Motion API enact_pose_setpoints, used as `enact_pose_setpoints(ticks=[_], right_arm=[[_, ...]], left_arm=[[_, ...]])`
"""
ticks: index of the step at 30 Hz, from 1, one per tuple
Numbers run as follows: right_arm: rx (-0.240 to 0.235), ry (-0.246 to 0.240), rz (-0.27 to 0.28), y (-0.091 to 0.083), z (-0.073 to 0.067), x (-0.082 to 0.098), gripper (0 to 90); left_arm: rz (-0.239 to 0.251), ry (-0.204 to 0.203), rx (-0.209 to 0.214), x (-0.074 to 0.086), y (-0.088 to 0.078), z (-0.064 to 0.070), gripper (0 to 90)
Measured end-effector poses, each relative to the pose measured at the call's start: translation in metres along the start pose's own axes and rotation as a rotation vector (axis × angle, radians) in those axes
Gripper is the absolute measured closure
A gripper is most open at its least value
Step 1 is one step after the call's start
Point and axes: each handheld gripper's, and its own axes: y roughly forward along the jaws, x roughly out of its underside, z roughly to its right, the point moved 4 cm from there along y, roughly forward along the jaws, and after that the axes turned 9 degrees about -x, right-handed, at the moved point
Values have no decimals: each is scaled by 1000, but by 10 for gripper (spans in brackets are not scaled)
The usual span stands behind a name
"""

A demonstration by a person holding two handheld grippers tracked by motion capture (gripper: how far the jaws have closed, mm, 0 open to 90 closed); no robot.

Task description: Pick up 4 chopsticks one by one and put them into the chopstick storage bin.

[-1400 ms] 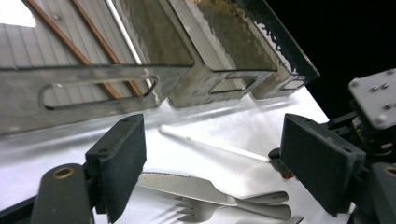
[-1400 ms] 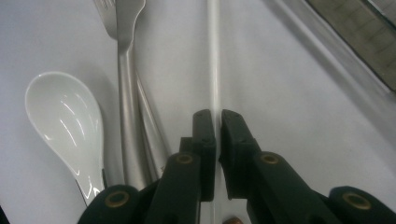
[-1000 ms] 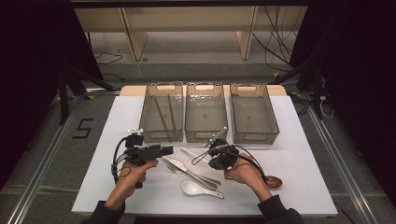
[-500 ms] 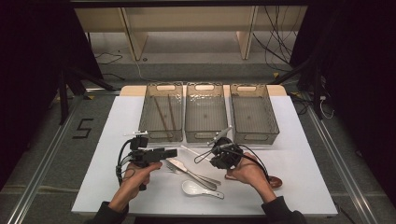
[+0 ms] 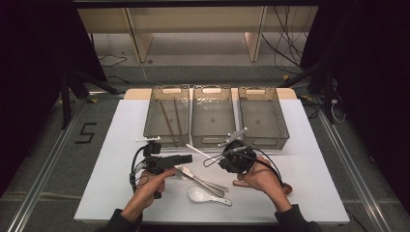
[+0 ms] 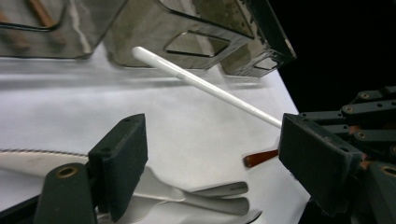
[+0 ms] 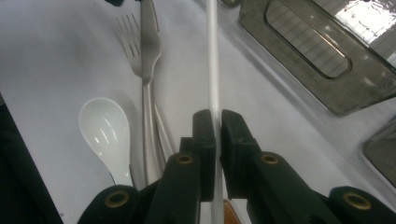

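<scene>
Chopstick now lifted off the surface (image 5: 314,159).
Right tongs (image 7: 216,122) pinch the thin white plastic chopstick (image 7: 212,56), raised toward twelve o'clock trays; left tongs (image 6: 210,154) stay spread, empty.

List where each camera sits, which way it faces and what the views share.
High view: above the person's side, facing forward and down on the table; forearms, left gripper and right gripper show.
Left gripper view: looks between its open jaws across the table toward the bins.
Right gripper view: looks along shut jaws holding the white stick.
Shared: the white stick, bins, white spoon.
</scene>
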Motion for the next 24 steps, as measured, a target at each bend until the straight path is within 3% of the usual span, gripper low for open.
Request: enact_pose_setpoints(ticks=[9, 24], right_arm=[[-4, -29, 46, -8, -6, -4, 857], [-23, -55, 67, -11, -18, -9, 856]], left_arm=[[4, -74, 66, -1, 9, 12, 233], [-10, -120, 130, 0, 24, 30, 259]])
